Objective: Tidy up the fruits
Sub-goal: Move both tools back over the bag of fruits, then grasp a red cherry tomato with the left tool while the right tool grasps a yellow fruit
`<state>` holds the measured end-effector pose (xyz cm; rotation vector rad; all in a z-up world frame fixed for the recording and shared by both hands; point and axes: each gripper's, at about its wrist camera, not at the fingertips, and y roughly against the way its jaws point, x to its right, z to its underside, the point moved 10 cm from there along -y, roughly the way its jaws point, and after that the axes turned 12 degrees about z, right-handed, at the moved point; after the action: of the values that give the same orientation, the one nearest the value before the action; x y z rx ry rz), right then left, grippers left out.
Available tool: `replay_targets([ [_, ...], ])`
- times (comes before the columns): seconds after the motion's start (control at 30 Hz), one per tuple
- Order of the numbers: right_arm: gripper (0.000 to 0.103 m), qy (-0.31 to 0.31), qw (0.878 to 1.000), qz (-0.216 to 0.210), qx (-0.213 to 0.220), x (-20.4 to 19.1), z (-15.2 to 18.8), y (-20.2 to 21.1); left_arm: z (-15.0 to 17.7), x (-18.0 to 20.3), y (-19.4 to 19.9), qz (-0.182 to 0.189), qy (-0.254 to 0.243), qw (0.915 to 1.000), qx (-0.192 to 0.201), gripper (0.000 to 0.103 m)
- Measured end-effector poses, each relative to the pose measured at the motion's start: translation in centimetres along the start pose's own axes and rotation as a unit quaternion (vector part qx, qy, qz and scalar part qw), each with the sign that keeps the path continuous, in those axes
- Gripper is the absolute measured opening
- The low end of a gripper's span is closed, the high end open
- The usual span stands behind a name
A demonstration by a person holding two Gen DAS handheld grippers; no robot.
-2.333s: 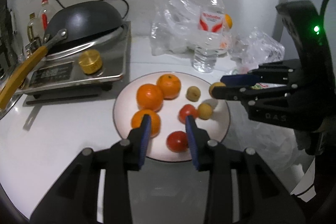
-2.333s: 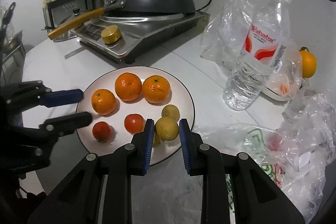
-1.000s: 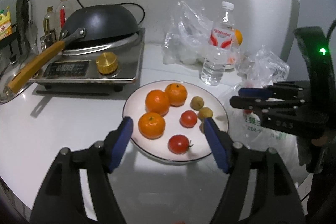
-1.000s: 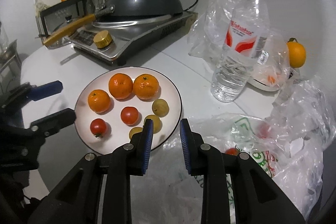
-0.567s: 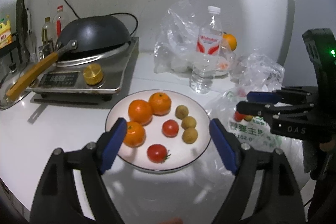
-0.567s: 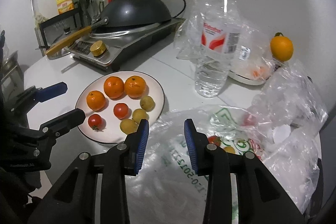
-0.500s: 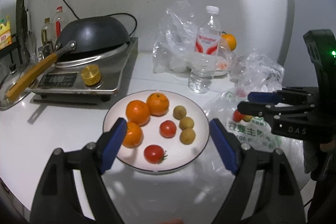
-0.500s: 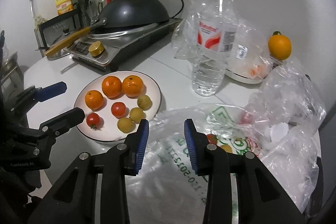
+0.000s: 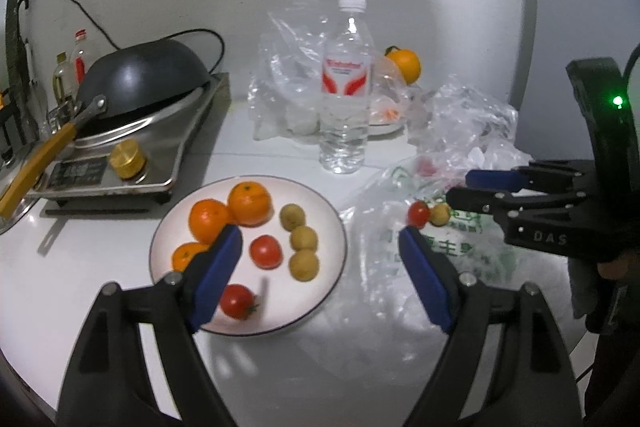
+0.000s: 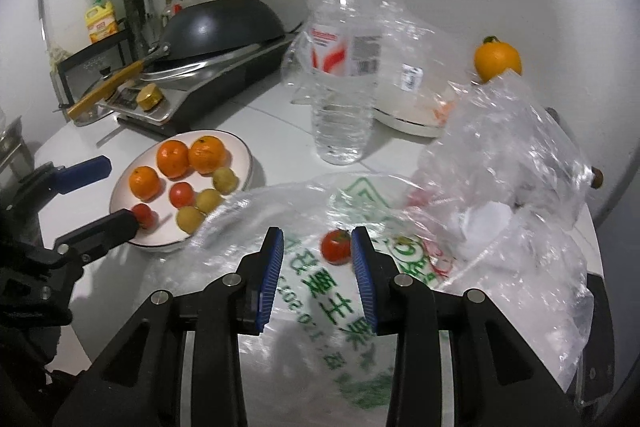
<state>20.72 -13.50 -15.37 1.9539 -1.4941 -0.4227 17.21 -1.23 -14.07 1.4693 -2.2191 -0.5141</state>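
A white plate (image 9: 276, 307) holds three oranges (image 9: 248, 203), two tomatoes (image 9: 265, 251) and three small yellow fruits (image 9: 304, 238). To its right lies a clear plastic bag with green print (image 9: 460, 251), with a tomato (image 9: 418, 214) and a yellow fruit (image 9: 439, 214) inside. My left gripper (image 9: 320, 267) hangs wide open over the plate's right edge, holding nothing. In the right wrist view my right gripper (image 10: 317, 263) is open above the bag (image 10: 332, 307). The bagged tomato (image 10: 335, 247) lies between its pads, close to the right one and not pressed.
A water bottle (image 9: 346, 99) stands behind the plate and bag. A black wok (image 9: 140, 83) sits on a cooker at the back left. Crumpled clear bags (image 10: 508, 155) and a lone orange (image 10: 498, 61) fill the back right. A hand (image 9: 616, 263) grips the right tool.
The right gripper left a yellow fruit on the plate, then swung right over the bag with its jaws parting. The left gripper drifted right and its jaws widened.
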Motion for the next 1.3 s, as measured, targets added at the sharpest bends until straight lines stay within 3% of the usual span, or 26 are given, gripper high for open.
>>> replay_targets([
  [0.33,0.037,-0.009,1.0,0.0,-0.013,2.3,1.1,-1.4,-0.6,2.2,-1.4,0.013,-0.012,0.9998,-0.012,0.082],
  [1.13,0.037,-0.002,0.998,-0.012,-0.065,2.5,3.0,-6.1,-0.7,4.1,-4.6,0.016,-0.043,0.998,-0.044,0.082],
  [1.3,0.028,0.0,0.998,-0.022,-0.065,2.5,3.1,-6.2,-0.7,4.7,-5.4,0.018,-0.051,0.9972,-0.052,0.082],
])
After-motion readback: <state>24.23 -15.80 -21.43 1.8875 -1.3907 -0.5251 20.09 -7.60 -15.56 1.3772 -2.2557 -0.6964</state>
